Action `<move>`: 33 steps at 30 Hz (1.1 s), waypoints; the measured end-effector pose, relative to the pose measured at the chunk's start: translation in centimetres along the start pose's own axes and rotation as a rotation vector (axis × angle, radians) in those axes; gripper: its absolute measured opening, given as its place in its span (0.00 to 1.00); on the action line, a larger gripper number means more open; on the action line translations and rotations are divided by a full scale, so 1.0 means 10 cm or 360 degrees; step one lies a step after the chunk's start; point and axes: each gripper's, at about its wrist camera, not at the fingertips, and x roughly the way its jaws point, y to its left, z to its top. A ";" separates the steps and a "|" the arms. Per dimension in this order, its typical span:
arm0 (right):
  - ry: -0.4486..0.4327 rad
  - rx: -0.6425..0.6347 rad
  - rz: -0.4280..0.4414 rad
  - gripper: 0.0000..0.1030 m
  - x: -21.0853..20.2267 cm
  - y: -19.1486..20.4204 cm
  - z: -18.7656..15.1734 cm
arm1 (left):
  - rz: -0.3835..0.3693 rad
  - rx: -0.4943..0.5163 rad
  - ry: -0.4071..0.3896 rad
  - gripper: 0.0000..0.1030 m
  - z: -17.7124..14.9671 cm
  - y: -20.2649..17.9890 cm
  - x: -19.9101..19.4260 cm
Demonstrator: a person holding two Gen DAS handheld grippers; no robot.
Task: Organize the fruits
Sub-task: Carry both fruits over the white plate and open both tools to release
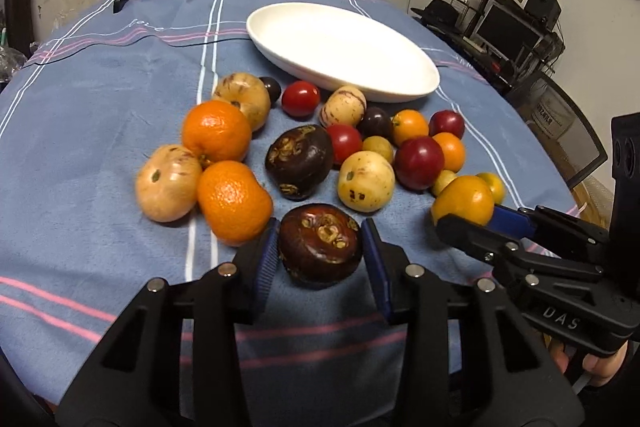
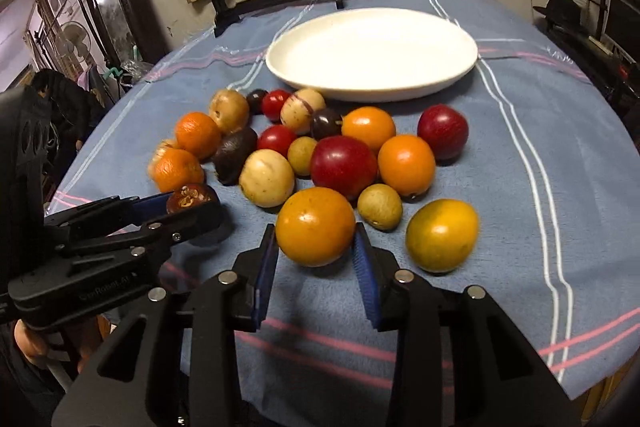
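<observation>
Claws each pinching a fruit at the near edge of the pile.
Left claw grips a mangosteen on the table; right claw grips a yellow-orange fruit. Other fruits lie clustered just beyond, before the white dish, which holds none.

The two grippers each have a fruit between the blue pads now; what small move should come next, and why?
Probably lift both straight up a little. The left gripper is closed on the dark mangosteen, the right gripper on the orange fruit, both still low by the blue cloth, other fruit crowding close. The white dish behind is empty.
</observation>
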 end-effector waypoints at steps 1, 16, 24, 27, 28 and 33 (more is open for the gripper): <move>-0.0005 -0.0006 0.0000 0.37 -0.01 0.01 0.01 | 0.0009 0.0005 -0.0015 0.40 0.01 -0.01 -0.03; -0.0079 -0.0090 -0.0041 0.37 0.12 -0.41 1.02 | -0.0045 0.0075 -0.0055 0.41 1.33 -0.05 0.04; 0.0194 -0.0041 -0.0035 0.37 1.28 -0.82 2.10 | 0.0063 -0.0022 0.0175 0.41 2.46 0.04 1.38; 0.0294 -0.0049 -0.0050 0.37 1.65 -0.93 2.28 | 0.0120 -0.0032 0.0243 0.41 2.61 0.08 1.74; 0.0306 -0.0061 -0.0060 0.37 1.72 -0.94 2.30 | 0.0111 -0.0062 0.0269 0.41 2.65 0.12 1.84; 0.0343 -0.0107 -0.0080 0.39 1.89 -0.92 2.37 | 0.0149 -0.0095 0.0282 0.44 2.76 0.17 2.02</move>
